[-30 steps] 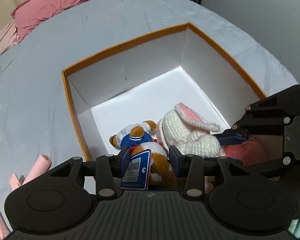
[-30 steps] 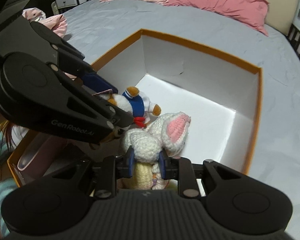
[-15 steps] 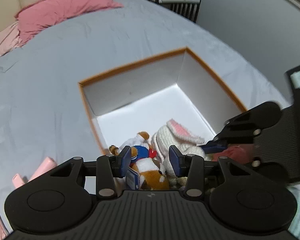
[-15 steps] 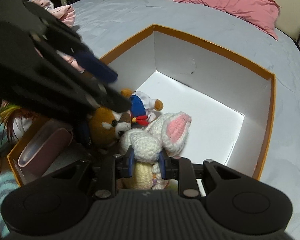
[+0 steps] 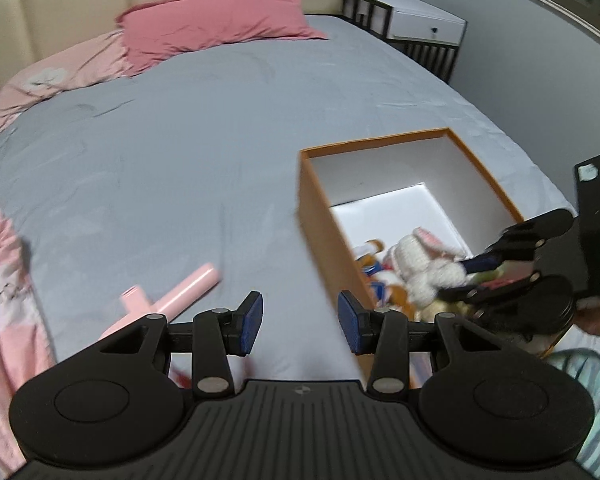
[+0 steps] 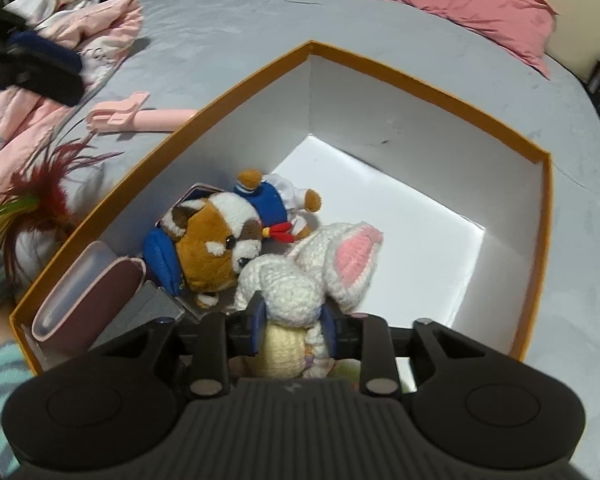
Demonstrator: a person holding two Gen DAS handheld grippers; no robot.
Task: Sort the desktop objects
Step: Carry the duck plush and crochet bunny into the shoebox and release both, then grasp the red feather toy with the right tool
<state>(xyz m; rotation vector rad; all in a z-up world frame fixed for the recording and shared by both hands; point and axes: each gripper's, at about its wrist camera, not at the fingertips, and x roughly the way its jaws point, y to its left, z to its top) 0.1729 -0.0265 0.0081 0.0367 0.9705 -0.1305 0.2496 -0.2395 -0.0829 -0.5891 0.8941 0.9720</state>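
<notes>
R gripper (image 6: 292,330) is low in the near end of the orange box (image 6: 432,80), jaws opening w/ the crocheted white bunny (image 6: 300,280) between the pads, which still touch it. Fuzzy brown-white plush dog (image 6: 216,248) lies just beside it toward the box's left wall. L gripper (image 5: 300,322), a sec ago over the dog inside, is now outside the box above grey bedsheet (image 5: 180,140), jaws apart, empty. Smooth pink tube (image 5: 180,292) lies near it.

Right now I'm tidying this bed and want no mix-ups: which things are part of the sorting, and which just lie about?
Part of the sorting:
orange box
crochet bunny
brown plush dog
pink stick
feather toy

Lying about:
pink pillow
pink blanket
nightstand
</notes>
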